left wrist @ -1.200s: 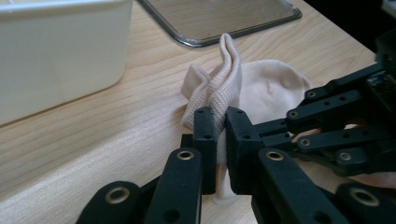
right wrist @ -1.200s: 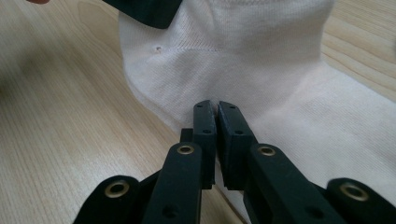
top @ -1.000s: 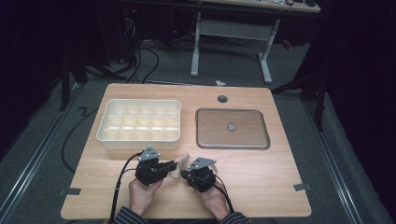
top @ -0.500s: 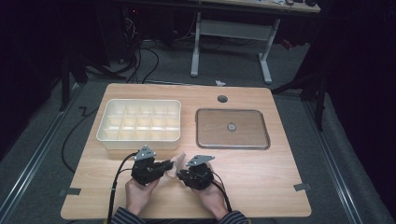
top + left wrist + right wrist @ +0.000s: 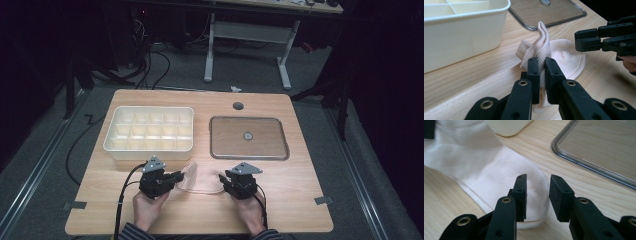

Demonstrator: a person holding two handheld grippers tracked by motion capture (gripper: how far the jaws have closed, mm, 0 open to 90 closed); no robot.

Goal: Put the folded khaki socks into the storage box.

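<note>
Sock handling at near edge of wooden table (image 5: pixel 300 200), step in hand judged: laying out or flattening a pale cream sock (image 5: pixel 564 56) stretched between the two grippers.

Sock lying on tabletop in front of the white compartment tray (image 5: pixel 150 131), toe end flat, cuff end bunched and standing up.

Left gripper (image 5: pixel 540 72): jaws pressed together, pinching the ribbed cuff of the sock. Fold of knit rising above the pads.

Right gripper (image 5: pixel 537 195): jaws spread, just been opening, nothing pressed between the pads; toe of sock lying beneath and just ahead of them, apparently released.

Clear-rimmed flat tray (image 5: pixel 248 137) beyond right gripper, small round object at its centre, too small to identify.

Next move, judged: either right gripper re-grips toe for a fold toward the cuff, or left lowers and frees the cuff to leave sock flat. Calls for low, level approach so lower pad slides under thin fabric without dragging it.

Brands, labels, writing: none legible on sock, trays or grippers.
</note>
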